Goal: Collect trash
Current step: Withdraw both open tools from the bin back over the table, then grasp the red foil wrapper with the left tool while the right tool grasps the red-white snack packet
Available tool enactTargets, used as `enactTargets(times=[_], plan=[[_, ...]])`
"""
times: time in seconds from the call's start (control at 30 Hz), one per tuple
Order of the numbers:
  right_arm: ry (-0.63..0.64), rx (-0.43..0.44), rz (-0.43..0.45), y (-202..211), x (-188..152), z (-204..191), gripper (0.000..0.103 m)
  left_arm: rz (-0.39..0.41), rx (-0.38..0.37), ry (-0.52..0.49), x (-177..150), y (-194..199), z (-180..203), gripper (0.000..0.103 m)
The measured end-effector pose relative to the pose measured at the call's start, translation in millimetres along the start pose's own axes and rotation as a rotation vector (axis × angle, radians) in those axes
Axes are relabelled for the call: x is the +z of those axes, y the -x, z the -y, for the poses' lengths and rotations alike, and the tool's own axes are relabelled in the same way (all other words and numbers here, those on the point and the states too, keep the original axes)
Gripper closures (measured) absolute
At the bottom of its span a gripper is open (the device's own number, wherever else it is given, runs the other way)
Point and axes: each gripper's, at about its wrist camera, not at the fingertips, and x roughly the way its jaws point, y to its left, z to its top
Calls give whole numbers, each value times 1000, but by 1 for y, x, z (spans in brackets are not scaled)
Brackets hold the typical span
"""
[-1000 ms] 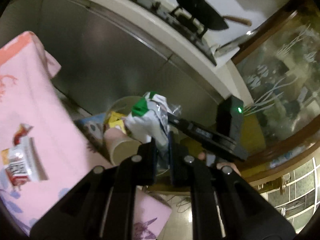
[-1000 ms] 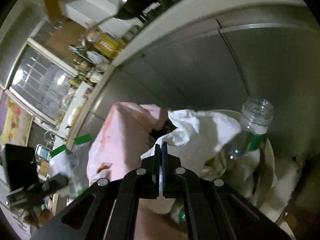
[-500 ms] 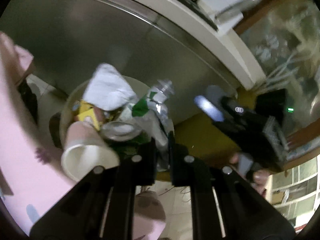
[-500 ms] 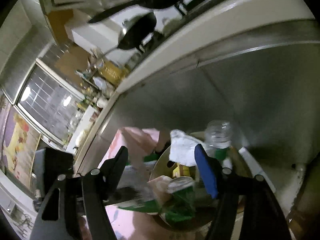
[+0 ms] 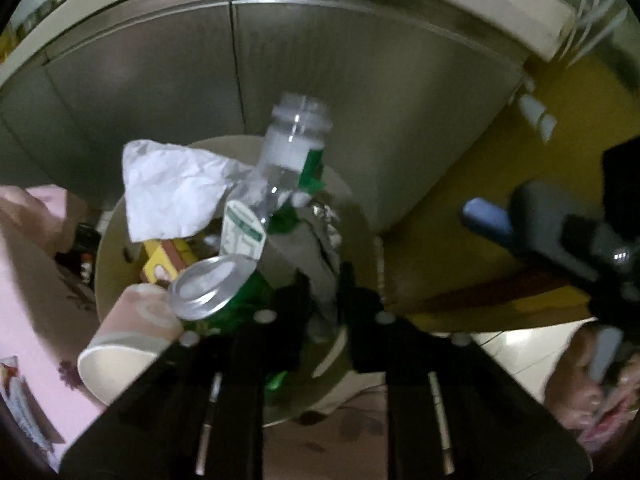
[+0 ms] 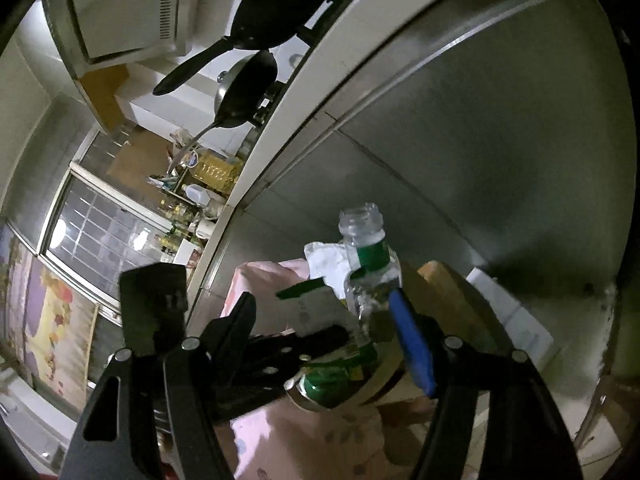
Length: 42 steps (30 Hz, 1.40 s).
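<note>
A round beige bin [image 5: 360, 216] stands against a steel cabinet, heaped with trash: a clear bottle [image 5: 294, 148] with a green label, crumpled white paper [image 5: 168, 192], a green can [image 5: 208, 292], a paper cup [image 5: 128, 336]. My left gripper [image 5: 324, 284] is shut on a silver and green wrapper [image 5: 316, 256] and holds it over the bin. My right gripper [image 6: 324, 316] is open and empty beside the bin [image 6: 460, 300]; it also shows in the left wrist view [image 5: 540, 220] at right. The bottle [image 6: 366, 264] stands between its fingers' line of sight.
A pink patterned cloth [image 5: 28, 304] covers the surface at left, with another wrapper [image 5: 12, 384] on it. The steel cabinet front [image 5: 320, 64] rises behind the bin. Pans [image 6: 280, 4] sit on the stove above. Tiled floor [image 5: 516, 348] lies at lower right.
My left gripper carried the wrapper from above the pink cloth to over the bin. My right gripper let go of the white paper, opened, and pulled back.
</note>
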Motion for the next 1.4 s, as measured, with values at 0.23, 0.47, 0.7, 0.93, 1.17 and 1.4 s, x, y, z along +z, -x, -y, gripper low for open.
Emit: enactTargets(times=[0.23, 0.47, 0.7, 0.93, 1.17, 1.4], plan=[[-4, 27, -18, -6, -6, -4, 37, 63, 13, 15, -8, 34, -9, 57], [36, 74, -31, -10, -11, -30, 37, 278, -62, 188, -51, 143, -68, 57], [122, 130, -102, -30, -33, -71, 37, 435, 56, 432, -163, 252, -160, 57], [194, 171, -243, -79, -68, -120, 52, 455, 242, 694, -304, 318, -223, 57], [188, 183, -403, -143, -110, -160, 60, 404, 327, 871, -412, 341, -255, 47], [162, 118, -475, -192, -127, -174, 63, 339, 237, 1028, -485, 312, -267, 39]])
